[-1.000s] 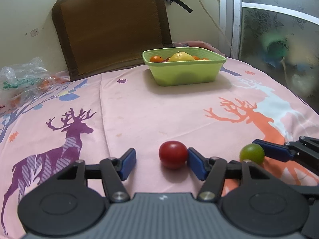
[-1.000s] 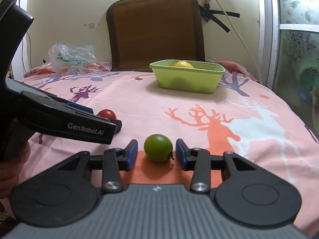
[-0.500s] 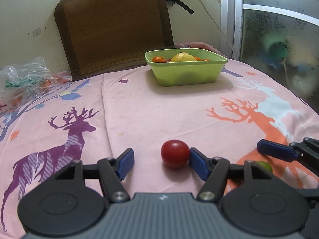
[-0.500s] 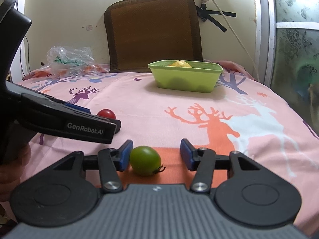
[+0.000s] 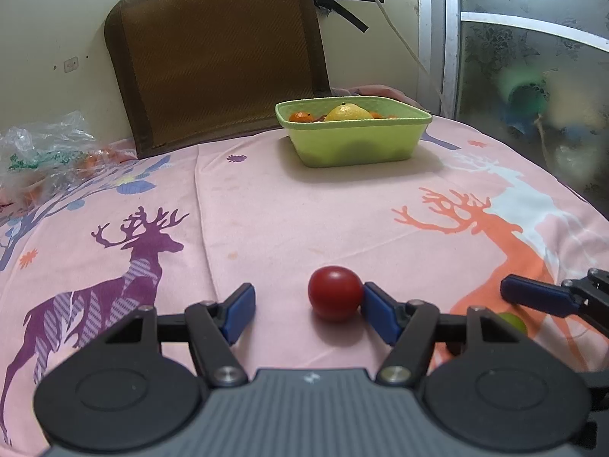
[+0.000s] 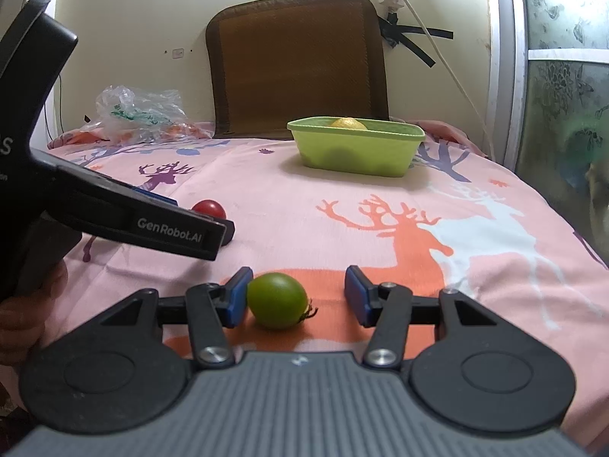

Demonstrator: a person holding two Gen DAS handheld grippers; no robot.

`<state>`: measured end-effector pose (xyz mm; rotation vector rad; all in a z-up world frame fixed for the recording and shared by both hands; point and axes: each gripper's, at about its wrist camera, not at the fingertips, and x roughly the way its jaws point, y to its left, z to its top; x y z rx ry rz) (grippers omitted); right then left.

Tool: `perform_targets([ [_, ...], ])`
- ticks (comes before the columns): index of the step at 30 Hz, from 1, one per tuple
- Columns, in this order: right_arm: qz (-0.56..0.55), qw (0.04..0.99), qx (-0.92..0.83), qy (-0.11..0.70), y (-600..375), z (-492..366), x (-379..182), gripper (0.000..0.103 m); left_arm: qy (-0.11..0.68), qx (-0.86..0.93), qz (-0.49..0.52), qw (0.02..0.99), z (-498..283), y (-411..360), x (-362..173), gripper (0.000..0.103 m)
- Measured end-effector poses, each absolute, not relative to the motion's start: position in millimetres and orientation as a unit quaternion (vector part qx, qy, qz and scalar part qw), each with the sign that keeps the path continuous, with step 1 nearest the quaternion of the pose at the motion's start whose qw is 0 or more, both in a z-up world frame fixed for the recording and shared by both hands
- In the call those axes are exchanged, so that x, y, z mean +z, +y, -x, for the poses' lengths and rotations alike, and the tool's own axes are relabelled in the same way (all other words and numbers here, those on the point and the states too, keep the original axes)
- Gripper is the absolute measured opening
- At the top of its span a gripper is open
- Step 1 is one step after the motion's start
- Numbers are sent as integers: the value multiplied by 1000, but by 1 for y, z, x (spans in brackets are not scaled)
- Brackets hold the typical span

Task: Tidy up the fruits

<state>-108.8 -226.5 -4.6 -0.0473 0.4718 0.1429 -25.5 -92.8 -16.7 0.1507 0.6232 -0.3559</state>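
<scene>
A red tomato (image 5: 335,298) lies on the pink deer-print cloth between the fingers of my left gripper (image 5: 309,312), touching the right pad; the jaws stand open. A green tomato (image 6: 277,300) lies between the fingers of my right gripper (image 6: 299,297), against the left pad, jaws open wide. The green tomato (image 5: 514,321) peeks out beside the right gripper's blue finger (image 5: 533,297) in the left wrist view. The red tomato (image 6: 208,208) shows behind the left gripper's body in the right wrist view. A lime-green basket (image 5: 354,141) at the back holds a yellow fruit (image 5: 348,112) and orange ones.
A brown cushion (image 5: 217,49) leans on the wall behind the basket. A crumpled clear plastic bag (image 5: 42,152) lies at the back left. A glass door (image 5: 533,76) closes off the right side. The cloth-covered surface (image 5: 304,209) curves down at its right edge.
Both grippers have slid forward a little. The right gripper's jaws opened wider and the green tomato now rests against its left pad. The red tomato stays against the left gripper's right pad.
</scene>
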Motion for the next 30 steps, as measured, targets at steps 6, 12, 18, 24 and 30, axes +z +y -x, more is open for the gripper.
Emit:
perform_targets([
  [6,36,970,79,229,-223,115,-5,46,297,-180,-72,935,29,-90,-18,63],
  [12,53,970,88,222,-219,117,-4,32,299,-187,-66,933,26,-88,-17,61],
  [18,38,975,69,209,-239,92,9,32,302,-208,-69,928,16,-96,-11,39],
  [24,39,970,73,228,-248,51,19,33,301,-206,-76,928,8,-107,-13,39],
  [30,46,962,80,258,-247,41,6,41,297,-202,-86,929,13,-106,-15,47],
])
